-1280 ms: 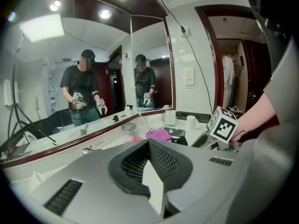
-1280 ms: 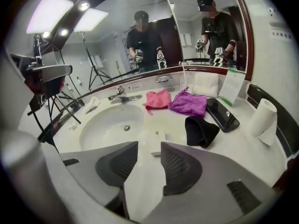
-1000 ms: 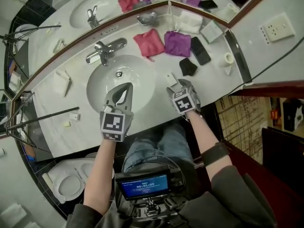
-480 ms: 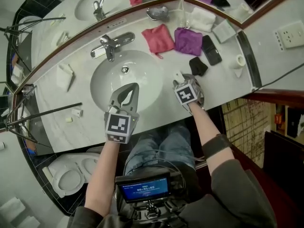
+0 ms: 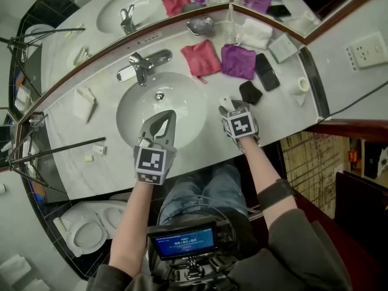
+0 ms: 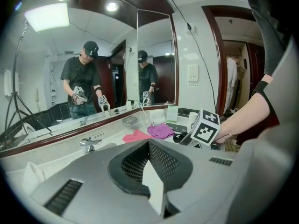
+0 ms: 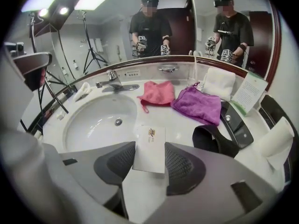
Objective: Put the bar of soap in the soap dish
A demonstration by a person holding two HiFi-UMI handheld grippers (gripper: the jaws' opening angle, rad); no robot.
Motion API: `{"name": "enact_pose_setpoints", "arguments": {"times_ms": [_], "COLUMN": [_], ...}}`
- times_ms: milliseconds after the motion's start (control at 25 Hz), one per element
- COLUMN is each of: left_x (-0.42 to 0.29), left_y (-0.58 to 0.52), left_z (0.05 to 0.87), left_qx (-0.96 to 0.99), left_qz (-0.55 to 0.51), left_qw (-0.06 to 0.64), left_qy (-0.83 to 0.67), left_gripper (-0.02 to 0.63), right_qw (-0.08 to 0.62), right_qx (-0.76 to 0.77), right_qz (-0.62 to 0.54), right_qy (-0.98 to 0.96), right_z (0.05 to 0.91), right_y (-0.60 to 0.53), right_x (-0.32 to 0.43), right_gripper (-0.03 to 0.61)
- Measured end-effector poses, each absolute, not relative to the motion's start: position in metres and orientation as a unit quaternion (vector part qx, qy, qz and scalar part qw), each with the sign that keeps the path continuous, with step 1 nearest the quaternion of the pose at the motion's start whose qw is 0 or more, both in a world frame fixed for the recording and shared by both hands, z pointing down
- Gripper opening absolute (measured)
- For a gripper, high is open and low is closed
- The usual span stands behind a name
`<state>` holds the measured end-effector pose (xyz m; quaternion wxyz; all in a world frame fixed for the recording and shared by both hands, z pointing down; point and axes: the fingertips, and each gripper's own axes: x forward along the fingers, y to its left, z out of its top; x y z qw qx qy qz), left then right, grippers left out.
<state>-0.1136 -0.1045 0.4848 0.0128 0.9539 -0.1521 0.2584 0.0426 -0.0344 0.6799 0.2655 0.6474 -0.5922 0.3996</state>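
The bar of soap (image 7: 150, 148) is a flat white wrapped packet lying on the counter right of the sink basin (image 5: 134, 108). My right gripper (image 7: 149, 161) points down over it; its jaws have just been closing and both pads now press on the packet's long sides. In the head view only a corner of the soap (image 5: 225, 103) shows ahead of the right gripper (image 5: 228, 109). The metal soap dish (image 5: 201, 25) stands at the back by the mirror, also seen as the soap dish (image 7: 167, 69). My left gripper (image 5: 162, 120) hangs shut and empty over the basin's front.
A pink cloth (image 5: 203, 56) and a purple cloth (image 5: 238, 61) lie between the soap and the dish. A black phone (image 5: 265, 71) and a black pouch (image 5: 250, 92) lie to the right. The faucet (image 5: 143, 65) stands behind the basin, a folded white towel (image 5: 254, 34) beside the dish.
My right gripper has sunk a little onto the soap packet and its jaws have closed on the packet's sides. The left gripper has stayed over the basin.
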Motion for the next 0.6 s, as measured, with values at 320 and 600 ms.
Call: {"name": "enact_pose_setpoints", "arguments": {"times_ms": [320,600], "left_x": [-0.103,-0.100], "left_y": [-0.114,-0.117], "left_z": [0.465,0.450], "left_qx": [0.957,0.960], "left_qz": [0.245,0.230], "left_qw": [0.005,0.002], "left_qy": [-0.154,-0.161], "left_gripper": [0.003,0.003], "right_qw": [0.122,-0.020], "right_qx": [0.665,0.671], "right_qz": [0.434,0.448], "right_qy": [-0.596,-0.590], "right_z": [0.631,0.580], "right_y": [-0.050,-0.061], "right_x": [0.036,0.036], "right_gripper": [0.207,0.207]}}
